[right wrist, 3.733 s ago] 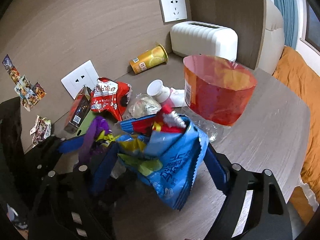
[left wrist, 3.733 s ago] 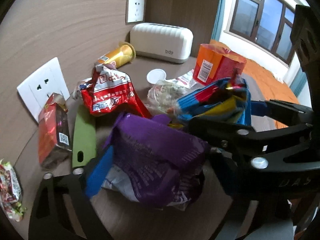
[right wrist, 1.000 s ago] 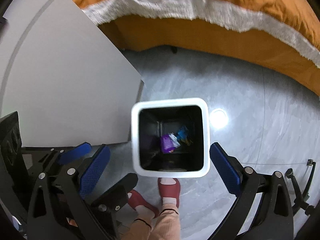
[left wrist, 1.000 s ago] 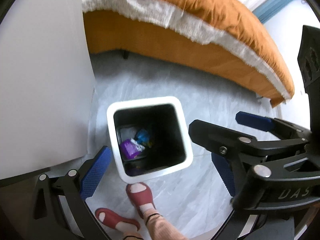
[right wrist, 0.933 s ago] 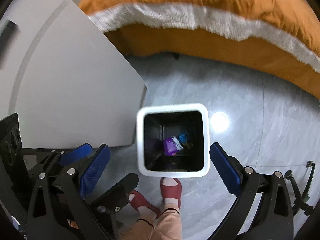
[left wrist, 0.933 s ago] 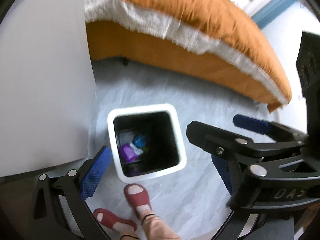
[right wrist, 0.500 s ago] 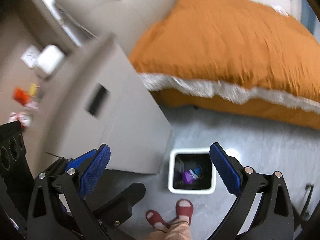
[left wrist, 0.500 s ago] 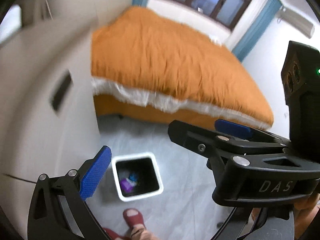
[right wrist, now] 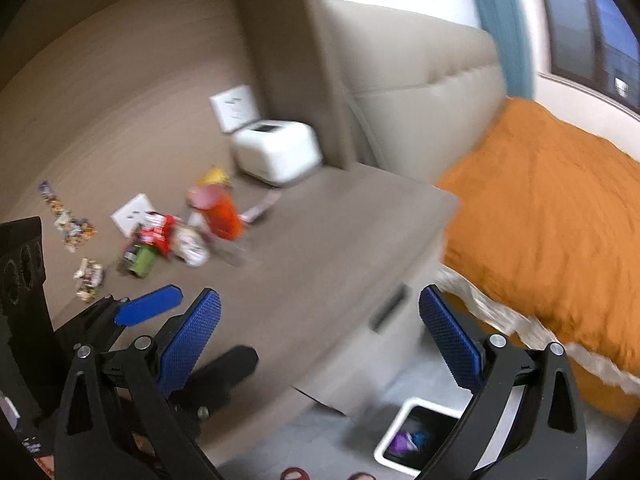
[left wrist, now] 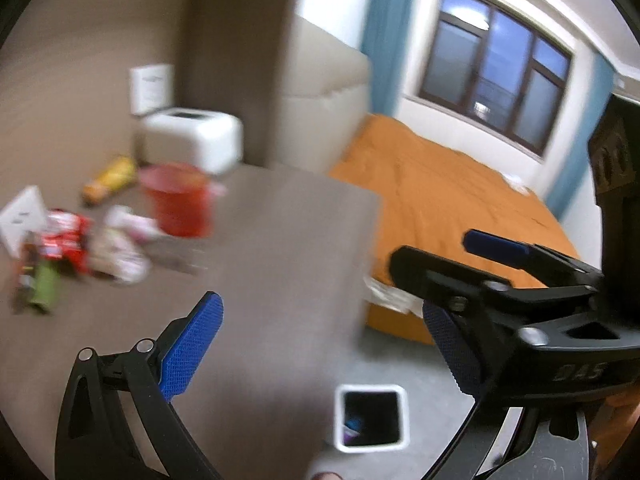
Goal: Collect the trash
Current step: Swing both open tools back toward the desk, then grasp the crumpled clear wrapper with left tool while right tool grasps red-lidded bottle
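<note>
Both views are motion-blurred. My left gripper (left wrist: 320,344) is open and empty, above the table's front edge. My right gripper (right wrist: 320,336) is open and empty too. A white square trash bin (left wrist: 372,418) stands on the floor below; the right wrist view (right wrist: 416,436) shows purple and blue wrappers inside. Trash lies at the table's far left: a red tub (left wrist: 178,200), a red snack bag (left wrist: 64,240), a whitish crumpled bag (left wrist: 120,252), a yellow can (left wrist: 108,180) and a green piece (left wrist: 44,286). The same pile shows in the right wrist view (right wrist: 180,236).
A white toaster (left wrist: 192,142) stands at the back of the table (left wrist: 260,260) under a wall socket (left wrist: 150,88). A bed with an orange cover (left wrist: 452,208) lies to the right. The right gripper's arm (left wrist: 520,312) fills the left view's right side. My feet (right wrist: 294,474) are beside the bin.
Both grippers have swung up from looking down into the bin to facing the table. The purple and blue bags held 3.7 s ago now lie in the bin. Both grippers are empty.
</note>
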{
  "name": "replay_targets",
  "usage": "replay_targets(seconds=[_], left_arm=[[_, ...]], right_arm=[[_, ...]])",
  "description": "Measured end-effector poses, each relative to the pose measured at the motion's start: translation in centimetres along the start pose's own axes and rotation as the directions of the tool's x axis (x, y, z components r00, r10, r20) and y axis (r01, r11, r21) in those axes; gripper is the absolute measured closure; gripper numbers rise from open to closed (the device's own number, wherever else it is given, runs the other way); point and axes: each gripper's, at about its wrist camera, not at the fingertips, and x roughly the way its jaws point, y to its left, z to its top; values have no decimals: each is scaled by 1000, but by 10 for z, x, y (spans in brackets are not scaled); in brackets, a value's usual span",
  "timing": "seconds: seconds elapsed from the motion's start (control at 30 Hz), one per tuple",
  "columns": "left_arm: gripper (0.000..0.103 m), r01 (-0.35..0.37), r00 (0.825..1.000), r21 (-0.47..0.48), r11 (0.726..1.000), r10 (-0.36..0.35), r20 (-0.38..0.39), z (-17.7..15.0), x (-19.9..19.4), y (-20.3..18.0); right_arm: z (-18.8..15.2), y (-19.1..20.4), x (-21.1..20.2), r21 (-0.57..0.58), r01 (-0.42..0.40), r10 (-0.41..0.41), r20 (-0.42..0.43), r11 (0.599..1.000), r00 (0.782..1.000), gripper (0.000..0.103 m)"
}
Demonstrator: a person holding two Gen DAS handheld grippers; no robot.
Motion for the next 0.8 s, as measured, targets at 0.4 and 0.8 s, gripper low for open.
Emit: replay_targets(seconds=[0.4, 0.8], left_arm=[[5, -169, 985, -31, 985, 171, 40, 20, -9, 99], [5, -132, 987, 37, 991, 135, -91, 38, 60, 148]], right_arm=[[31, 58, 69, -100, -98, 92, -64, 990, 994, 4], [46, 65, 148, -69, -140, 129, -151, 988, 980, 4]])
